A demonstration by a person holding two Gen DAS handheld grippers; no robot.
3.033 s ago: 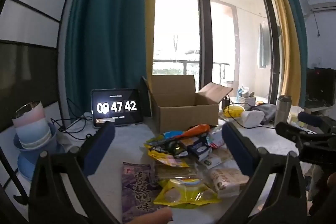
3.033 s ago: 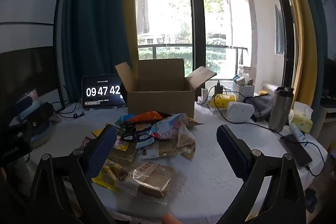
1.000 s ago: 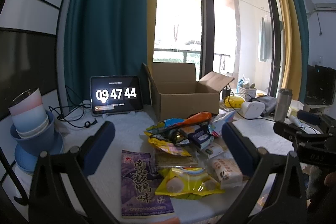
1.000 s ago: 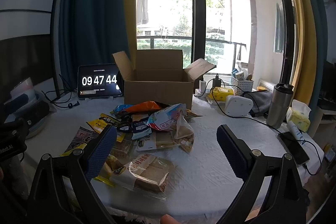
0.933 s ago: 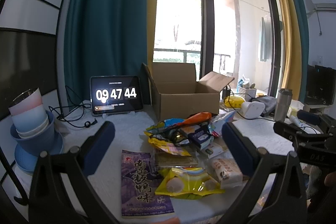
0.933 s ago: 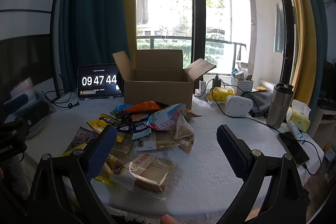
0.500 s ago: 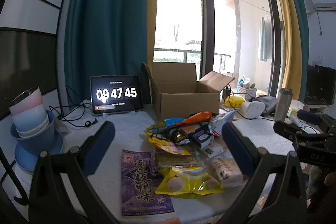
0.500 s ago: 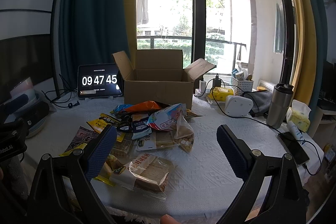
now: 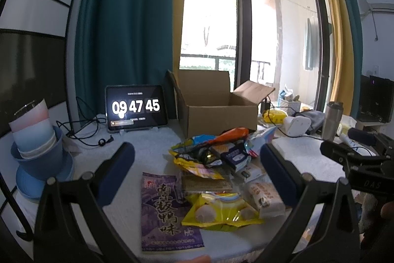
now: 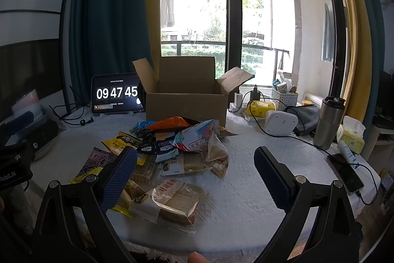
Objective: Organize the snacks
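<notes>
Two hand-held grippers, the left hand-held gripper and the right hand-held gripper, hang wide apart and empty above the snack pile on the bench. Best, I judge, to pinch the nearest loose packet by an edge, the wrapped bread, then carry it to the cardboard box just behind the pile.

A white-clothed table carries a snack pile, open cardboard box and tablet clock.
</notes>
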